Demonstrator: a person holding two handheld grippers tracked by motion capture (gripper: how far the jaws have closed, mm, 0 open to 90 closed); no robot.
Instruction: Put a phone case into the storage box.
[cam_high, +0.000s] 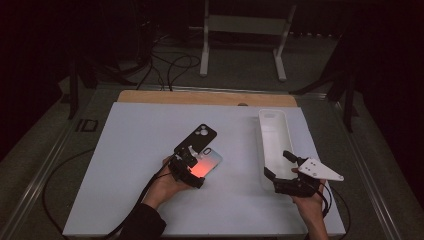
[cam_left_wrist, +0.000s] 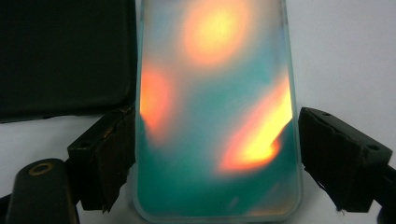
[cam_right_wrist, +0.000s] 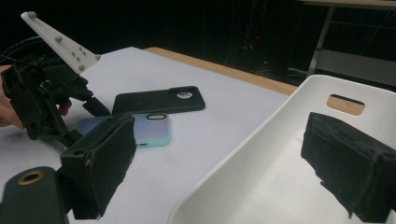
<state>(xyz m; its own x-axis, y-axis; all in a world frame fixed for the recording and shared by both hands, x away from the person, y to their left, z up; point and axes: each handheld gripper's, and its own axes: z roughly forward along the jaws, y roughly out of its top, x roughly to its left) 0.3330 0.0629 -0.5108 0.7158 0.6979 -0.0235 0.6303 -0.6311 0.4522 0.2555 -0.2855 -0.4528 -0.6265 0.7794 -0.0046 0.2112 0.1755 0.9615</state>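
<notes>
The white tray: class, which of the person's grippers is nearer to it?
Right. The right gripper hangs at the near end of the white tray, jaws open; the left gripper is across the table at the iridescent phone case.

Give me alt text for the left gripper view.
A phone case with orange and teal swirls lies on the white table between the left gripper's two open black jaws. A black phone case lies beside it at upper left.

High view overhead facing forward-down; gripper views close along jaws (shared: phone cases (cam_high: 202, 150)).
</notes>
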